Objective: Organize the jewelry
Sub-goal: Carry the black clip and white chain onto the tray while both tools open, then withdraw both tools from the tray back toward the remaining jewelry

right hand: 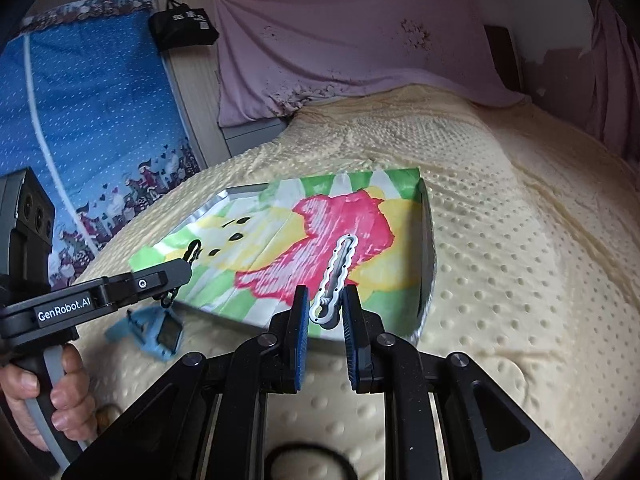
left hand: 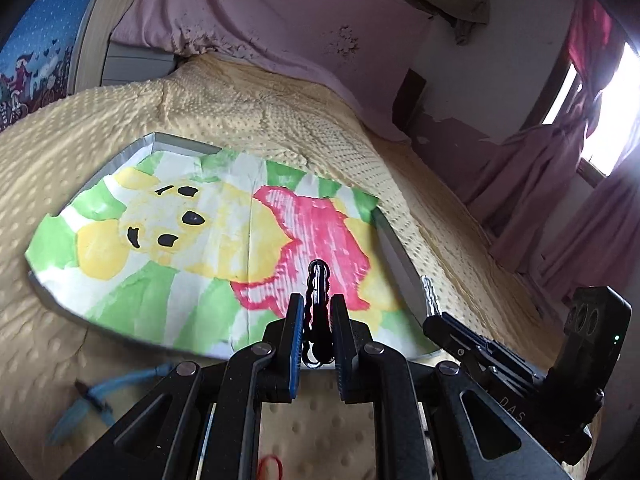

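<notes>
Holding one clip apiece, both grippers hover over the near edge of the tray (right hand: 429, 240), which lies on the yellow dotted bedspread (right hand: 500, 240) and is lined with a painted paper (left hand: 200, 216). The left gripper (left hand: 317, 312) is clamped on a black wavy hair clip (left hand: 316, 292), its tip pointing out over the paper's red patch. The right gripper (right hand: 325, 308) is clamped on a white wavy hair clip (right hand: 338, 268), held by its hinge end with the long loop standing forward. Both clips look light, stiff and rather slick (thin rigid frames, probably sprung), so a hold across the narrow waist near the hinge should be safest; squeezing the open loop might flex or pop it. A blue clip (right hand: 154, 332) lies on the bedspread just off the tray's near-left corner.
</notes>
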{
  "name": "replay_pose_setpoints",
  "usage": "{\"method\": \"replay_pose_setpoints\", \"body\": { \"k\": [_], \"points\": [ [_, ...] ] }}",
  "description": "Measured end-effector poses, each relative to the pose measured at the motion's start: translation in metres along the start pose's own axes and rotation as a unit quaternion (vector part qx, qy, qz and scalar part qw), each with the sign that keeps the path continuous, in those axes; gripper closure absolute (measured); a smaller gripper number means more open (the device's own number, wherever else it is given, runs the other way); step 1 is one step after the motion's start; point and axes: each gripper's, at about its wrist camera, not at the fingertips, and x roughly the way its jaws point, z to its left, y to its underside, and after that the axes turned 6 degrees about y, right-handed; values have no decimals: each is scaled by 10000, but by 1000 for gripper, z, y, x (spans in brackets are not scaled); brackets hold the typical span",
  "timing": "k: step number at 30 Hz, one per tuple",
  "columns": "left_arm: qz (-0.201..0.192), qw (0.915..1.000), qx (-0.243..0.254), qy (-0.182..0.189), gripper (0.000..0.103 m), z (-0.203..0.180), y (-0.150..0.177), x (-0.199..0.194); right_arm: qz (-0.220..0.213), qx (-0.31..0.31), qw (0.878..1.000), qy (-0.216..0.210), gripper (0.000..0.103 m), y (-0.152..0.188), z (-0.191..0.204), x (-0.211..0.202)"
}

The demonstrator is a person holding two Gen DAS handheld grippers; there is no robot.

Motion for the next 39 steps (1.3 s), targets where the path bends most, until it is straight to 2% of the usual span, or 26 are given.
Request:
{"method": "replay_pose_setpoints", "body": {
  "k": [5,10,22,24,27,28,29,31,34,36,38,39],
  "points": [
    [294,9992,-192,-172,90,14,-6,25,397,27,9992,82,88,-1,0,39],
    [494,9980,-165,-364,90,18,-6,38,625,-37,9980,123,88,1,1,56],
    [629,9962,25,-602,87,12,-4,46,800,-223,9961,290,87,-1,0,64],
    [613,9964,37,-582,84,10,-4,45,749,-214,9964,337,83,-1,-2,62],
    [558,9966,75,-604,74,6,-4,43,628,-140,9972,372,70,0,-7,54],
    [508,9968,91,-618,65,4,-3,40,578,-111,9975,385,69,1,-8,51],
    [445,9969,72,-638,49,3,-3,35,545,-94,9977,403,69,1,-11,47],
    [227,9975,5,-671,35,1,0,24,450,-64,9979,471,69,2,-16,38],
    [-12,9984,28,-565,33,-5,3,3,216,7,9982,557,62,3,-23,16],
    [-147,9980,89,-614,25,-11,6,-12,-3,42,9980,624,49,4,-27,-2],
    [-422,9969,205,-637,13,-20,11,-36,-221,93,9976,645,45,4,-30,-23],
    [-543,9961,249,-644,10,-23,12,-45,-334,142,9972,661,41,5,-31,-35]
  ]
}}
